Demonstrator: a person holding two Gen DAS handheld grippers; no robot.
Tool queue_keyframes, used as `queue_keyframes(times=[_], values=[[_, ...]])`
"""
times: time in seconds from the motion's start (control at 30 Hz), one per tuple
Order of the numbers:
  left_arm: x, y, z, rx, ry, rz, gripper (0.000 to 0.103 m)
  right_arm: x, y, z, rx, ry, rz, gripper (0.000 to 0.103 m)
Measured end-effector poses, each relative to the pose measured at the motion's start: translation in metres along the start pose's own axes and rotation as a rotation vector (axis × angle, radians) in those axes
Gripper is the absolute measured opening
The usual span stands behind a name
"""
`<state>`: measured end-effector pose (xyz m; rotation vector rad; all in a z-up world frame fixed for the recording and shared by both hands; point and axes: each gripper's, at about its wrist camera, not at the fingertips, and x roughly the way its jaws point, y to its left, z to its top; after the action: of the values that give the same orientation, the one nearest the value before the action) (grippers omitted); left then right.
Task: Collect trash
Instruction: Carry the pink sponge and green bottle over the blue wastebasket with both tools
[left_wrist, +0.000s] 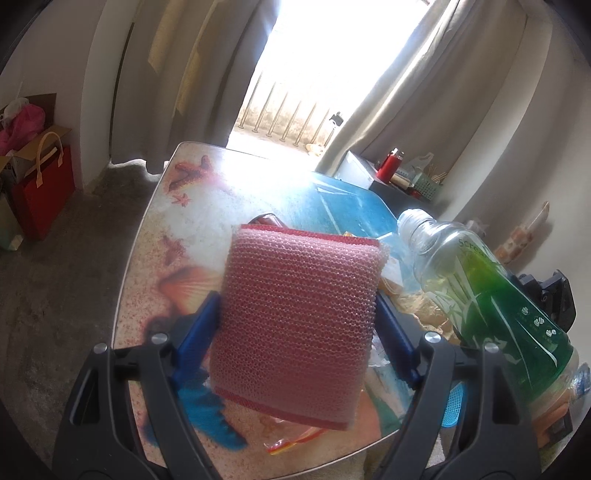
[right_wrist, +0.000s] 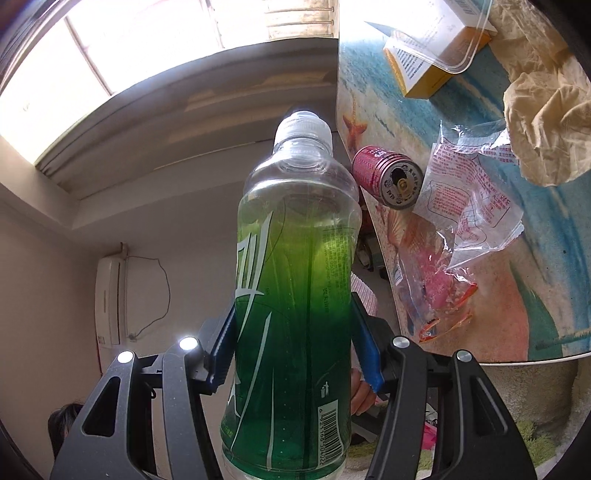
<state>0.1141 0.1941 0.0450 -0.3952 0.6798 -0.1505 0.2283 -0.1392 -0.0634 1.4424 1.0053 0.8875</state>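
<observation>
My left gripper (left_wrist: 297, 317) is shut on a pink mesh-covered sponge (left_wrist: 299, 317) and holds it above the beach-print table (left_wrist: 192, 206). My right gripper (right_wrist: 295, 343) is shut on a clear plastic bottle with a green label (right_wrist: 295, 280), held up beside the table edge; the bottle also shows in the left wrist view (left_wrist: 491, 295). On the table lie a red can (right_wrist: 388, 175) on its side, a clear printed plastic wrapper (right_wrist: 469, 206), crumpled beige paper (right_wrist: 543, 122) and a yellow box (right_wrist: 432, 59) under a clear tray.
A red paper bag (left_wrist: 44, 188) and boxes stand by the left wall. A dark side table with a red flask (left_wrist: 389, 166) and a green basket (left_wrist: 424, 184) stands at the far right. Curtains frame a bright balcony door.
</observation>
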Motion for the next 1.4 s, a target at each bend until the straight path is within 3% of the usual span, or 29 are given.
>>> queue_keyframes(times=[0.23, 0.4, 0.57, 0.73, 0.83, 1.07, 1.23, 1.4], values=[[-0.023, -0.041, 0.010, 0.086, -0.047, -0.072, 0.077, -0.020, 0.023, -0.009, -0.089, -0.013, 0.056, 0.055], [-0.024, -0.086, 0.015, 0.155, -0.033, -0.157, 0.077, -0.056, 0.036, -0.023, -0.147, -0.078, 0.089, 0.055], [-0.007, -0.152, 0.012, 0.260, 0.013, -0.255, 0.077, -0.122, 0.034, -0.043, -0.184, -0.198, 0.123, 0.055], [0.028, -0.231, -0.007, 0.349, 0.105, -0.367, 0.077, -0.209, 0.021, -0.076, -0.193, -0.379, 0.125, 0.055], [0.053, -0.279, -0.030, 0.397, 0.188, -0.443, 0.077, -0.270, 0.007, -0.104, -0.192, -0.518, 0.101, 0.055], [0.118, -0.392, -0.115, 0.536, 0.406, -0.528, 0.077, -0.392, -0.055, -0.170, -0.079, -0.826, 0.034, 0.055], [0.166, -0.455, -0.182, 0.635, 0.544, -0.505, 0.077, -0.444, -0.112, -0.191, 0.062, -0.943, -0.004, 0.055], [0.228, -0.490, -0.243, 0.701, 0.697, -0.436, 0.077, -0.470, -0.167, -0.178, 0.193, -0.988, -0.026, 0.055]])
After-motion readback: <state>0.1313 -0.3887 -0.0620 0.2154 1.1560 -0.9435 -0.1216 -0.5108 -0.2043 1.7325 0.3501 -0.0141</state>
